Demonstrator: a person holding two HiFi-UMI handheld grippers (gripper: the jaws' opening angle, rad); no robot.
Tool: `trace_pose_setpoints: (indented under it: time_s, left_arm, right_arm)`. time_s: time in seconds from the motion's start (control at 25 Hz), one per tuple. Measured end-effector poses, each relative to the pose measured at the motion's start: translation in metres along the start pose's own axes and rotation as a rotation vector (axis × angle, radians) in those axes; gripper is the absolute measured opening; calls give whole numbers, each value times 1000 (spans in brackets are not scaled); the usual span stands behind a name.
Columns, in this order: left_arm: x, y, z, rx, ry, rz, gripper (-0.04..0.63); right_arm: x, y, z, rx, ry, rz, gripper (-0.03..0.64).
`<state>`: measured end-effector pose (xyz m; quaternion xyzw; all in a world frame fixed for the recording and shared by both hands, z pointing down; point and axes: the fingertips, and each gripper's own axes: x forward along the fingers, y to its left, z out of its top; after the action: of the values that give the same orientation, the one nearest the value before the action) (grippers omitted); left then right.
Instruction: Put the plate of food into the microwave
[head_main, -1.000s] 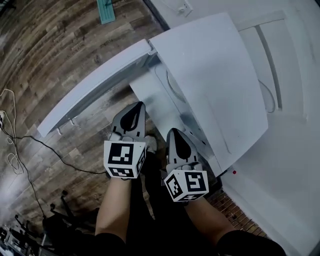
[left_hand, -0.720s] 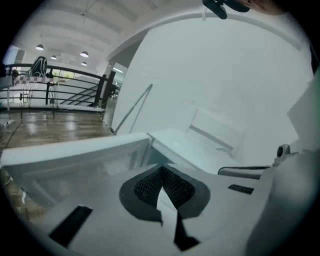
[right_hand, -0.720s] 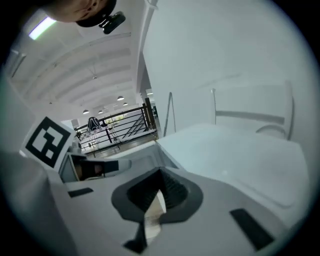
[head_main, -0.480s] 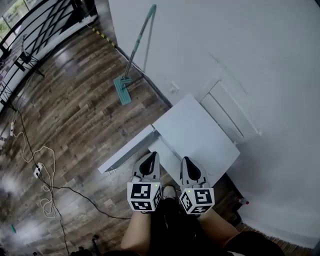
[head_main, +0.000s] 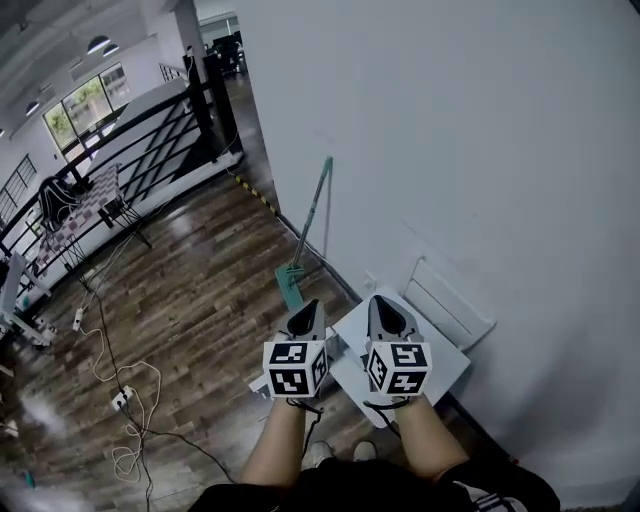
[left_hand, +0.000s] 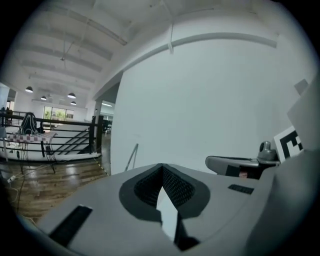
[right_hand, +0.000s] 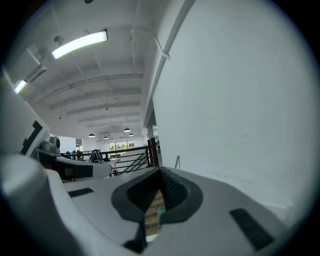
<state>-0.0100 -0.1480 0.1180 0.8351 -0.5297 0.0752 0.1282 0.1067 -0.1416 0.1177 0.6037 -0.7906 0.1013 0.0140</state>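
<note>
No plate of food shows in any view. A white box-like appliance (head_main: 446, 356) stands low against the wall, partly hidden behind both grippers; I cannot tell if it is the microwave. My left gripper (head_main: 307, 306) and right gripper (head_main: 383, 301) are held side by side above it, both shut with nothing between their jaws. In the left gripper view the left gripper (left_hand: 162, 168) points at the bare white wall, with the right gripper (left_hand: 240, 165) beside it. The right gripper (right_hand: 160, 171) points along the wall toward the railing.
A green-headed mop (head_main: 306, 240) leans on the white wall (head_main: 480, 150). A white frame (head_main: 452, 303) leans behind the appliance. Cables (head_main: 122, 400) lie on the wood floor (head_main: 210, 300). A black railing (head_main: 165, 130) and a cloth-covered table (head_main: 78, 203) stand far left.
The head view has lifted from the white appliance and its open door up to the room. Both grippers have drawn closer together and stay shut.
</note>
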Motion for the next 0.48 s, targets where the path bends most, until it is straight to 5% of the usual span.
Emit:
trace_pose_setpoints:
  time_s: [0.24, 0.48]
  left_arm:
    - [-9, -3, 39, 9, -35, -4, -3]
    - [-10, 0, 43, 24, -50, 7, -3]
  right_arm:
    - [2, 10, 41, -19, -11, 30, 8]
    - [7, 19, 38, -25, -3, 43, 8]
